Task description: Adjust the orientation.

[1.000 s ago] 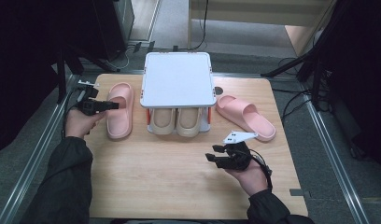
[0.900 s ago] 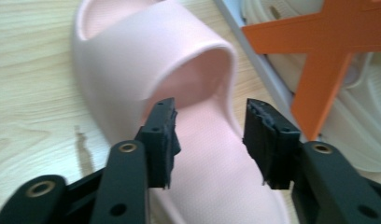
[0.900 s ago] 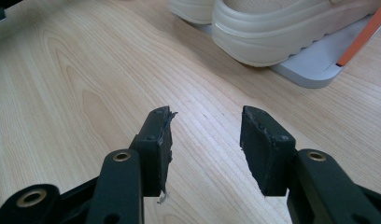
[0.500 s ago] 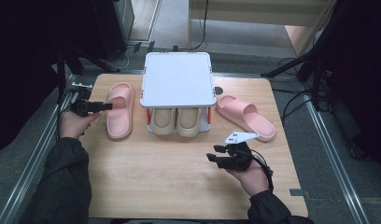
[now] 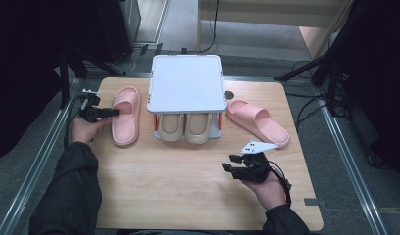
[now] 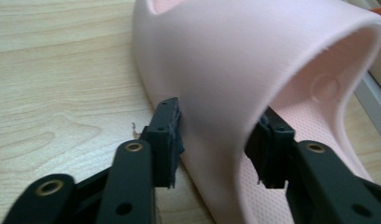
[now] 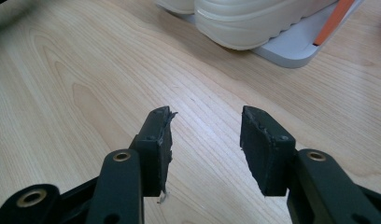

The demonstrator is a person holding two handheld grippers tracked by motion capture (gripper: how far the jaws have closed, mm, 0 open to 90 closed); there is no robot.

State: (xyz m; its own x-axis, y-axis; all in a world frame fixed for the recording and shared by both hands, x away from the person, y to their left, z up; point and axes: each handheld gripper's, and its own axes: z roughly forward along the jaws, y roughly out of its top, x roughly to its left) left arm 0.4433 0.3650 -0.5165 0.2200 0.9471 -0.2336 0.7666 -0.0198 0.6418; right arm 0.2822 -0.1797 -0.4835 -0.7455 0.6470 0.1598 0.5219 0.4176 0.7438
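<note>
One hand-held gripper (image 6: 214,140), the left, has closed onto the pink slipper (image 6: 235,70).

Bench (image 5: 188,196): two-tier rack (image 5: 187,83) at rear centre, pair of slippers (image 5: 184,128) on its lower tier, side by side. Slipper L (image 5: 125,115) lies just left of rack; slipper R (image 5: 257,122) just right of it, angled (toe toward rack). L tongs (image 5: 113,112) at slipper L's strap (image 6: 226,84), one pad each side. R tongs (image 5: 231,168) over bare bench, front-right of rack.
</note>
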